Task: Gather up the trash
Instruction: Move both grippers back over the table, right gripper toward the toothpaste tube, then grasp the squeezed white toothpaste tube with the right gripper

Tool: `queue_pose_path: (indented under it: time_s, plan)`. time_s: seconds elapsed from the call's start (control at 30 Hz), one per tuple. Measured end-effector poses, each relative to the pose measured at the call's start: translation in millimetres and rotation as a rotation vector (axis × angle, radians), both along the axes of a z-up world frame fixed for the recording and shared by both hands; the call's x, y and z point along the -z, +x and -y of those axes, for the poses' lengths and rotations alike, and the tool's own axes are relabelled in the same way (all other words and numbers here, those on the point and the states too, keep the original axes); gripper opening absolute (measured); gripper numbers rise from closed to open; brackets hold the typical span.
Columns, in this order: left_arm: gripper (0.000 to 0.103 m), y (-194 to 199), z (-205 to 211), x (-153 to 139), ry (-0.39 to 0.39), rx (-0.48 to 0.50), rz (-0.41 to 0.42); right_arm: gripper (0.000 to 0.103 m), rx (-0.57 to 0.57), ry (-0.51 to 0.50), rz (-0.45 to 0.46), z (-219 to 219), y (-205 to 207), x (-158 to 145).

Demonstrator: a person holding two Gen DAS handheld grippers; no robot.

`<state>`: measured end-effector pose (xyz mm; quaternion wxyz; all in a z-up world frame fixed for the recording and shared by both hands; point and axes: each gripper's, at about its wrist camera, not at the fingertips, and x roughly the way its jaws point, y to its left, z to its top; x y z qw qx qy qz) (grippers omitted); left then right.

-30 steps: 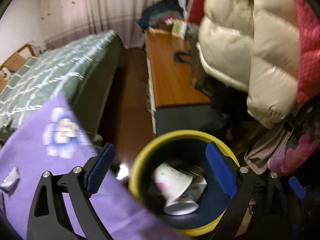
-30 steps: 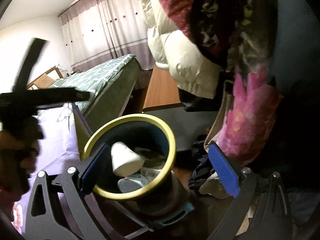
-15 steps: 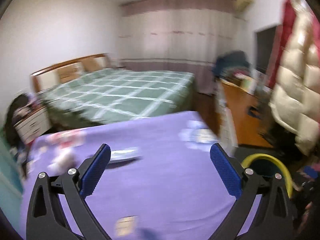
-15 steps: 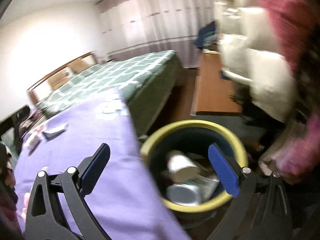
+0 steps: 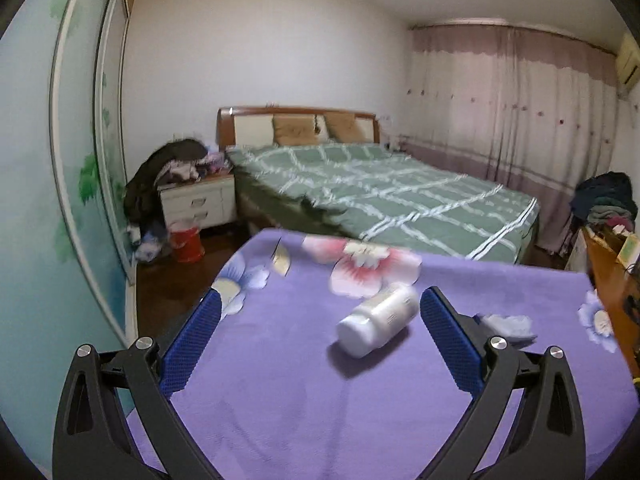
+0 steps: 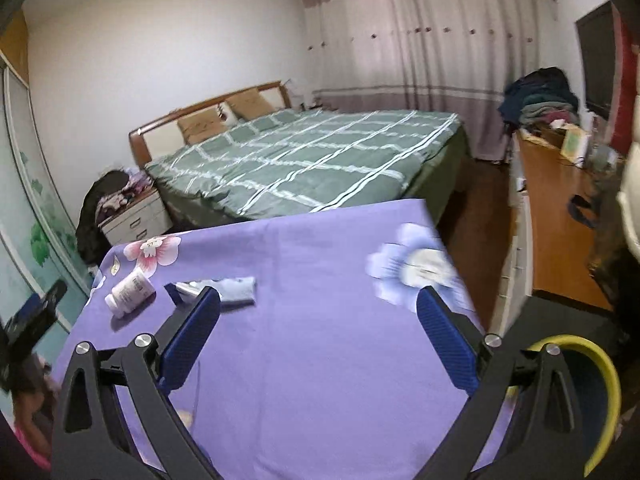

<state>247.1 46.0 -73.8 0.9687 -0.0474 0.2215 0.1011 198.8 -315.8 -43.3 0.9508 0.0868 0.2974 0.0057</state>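
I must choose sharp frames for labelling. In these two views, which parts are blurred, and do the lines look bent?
Left wrist view: the white bottle and the pink flower print are smeared, the bed sharper. Right wrist view: the blue flower print is smeared. In both, fisheye bends the walls and darkens the corners.

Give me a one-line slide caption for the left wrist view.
Open left gripper lined up on a white bottle lying on its side on the purple floral cloth.
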Motion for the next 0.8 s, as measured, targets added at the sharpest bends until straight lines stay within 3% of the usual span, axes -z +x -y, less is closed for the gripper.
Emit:
queue_pose_path:
  time_s: [0.1,0.33,0.6,0.8]
  plan:
    - [0.098,5,-9,10,-0.041,-0.004,-0.027,0.094,-0.019,-0.004,-0.037,-17,48,13]
    - [0.098,9,2,15,-0.015,-0.005,-0.025,0.094,-0.037,-0.078,-0.167,-61,138,54]
    - [0.098,12,2,14,-0.031,-0.01,-0.031,0.094,0.018,-0.156,-0.294,-73,176,87]
    - [0.098,11,5,11,-0.026,-0.011,-0.024,0.094,-0.003,-0.173,-0.362,-73,167,96]
